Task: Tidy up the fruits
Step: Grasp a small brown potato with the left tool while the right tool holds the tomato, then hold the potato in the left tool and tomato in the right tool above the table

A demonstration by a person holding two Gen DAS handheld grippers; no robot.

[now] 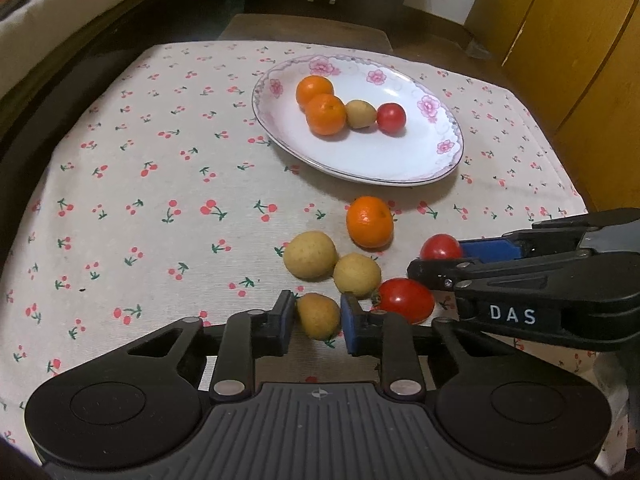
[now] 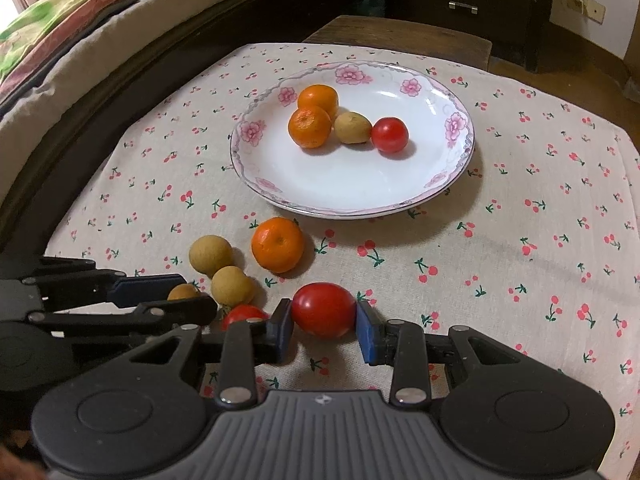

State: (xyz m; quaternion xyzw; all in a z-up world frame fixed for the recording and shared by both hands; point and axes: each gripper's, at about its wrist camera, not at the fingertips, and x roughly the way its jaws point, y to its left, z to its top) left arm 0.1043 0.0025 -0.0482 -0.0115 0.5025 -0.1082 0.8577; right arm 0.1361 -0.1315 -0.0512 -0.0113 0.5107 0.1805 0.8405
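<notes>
Tan fruit (image 1: 318,315) btwn left jaws.

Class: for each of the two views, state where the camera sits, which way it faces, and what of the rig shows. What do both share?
Left wrist: behind the left tool, angled down; shut on a tan fruit; the right tool enters from the right.
Right wrist: behind the right tool, angled down; shut on a tomato; the left tool enters from the left.
Shared: the plate and a loose orange.
</notes>
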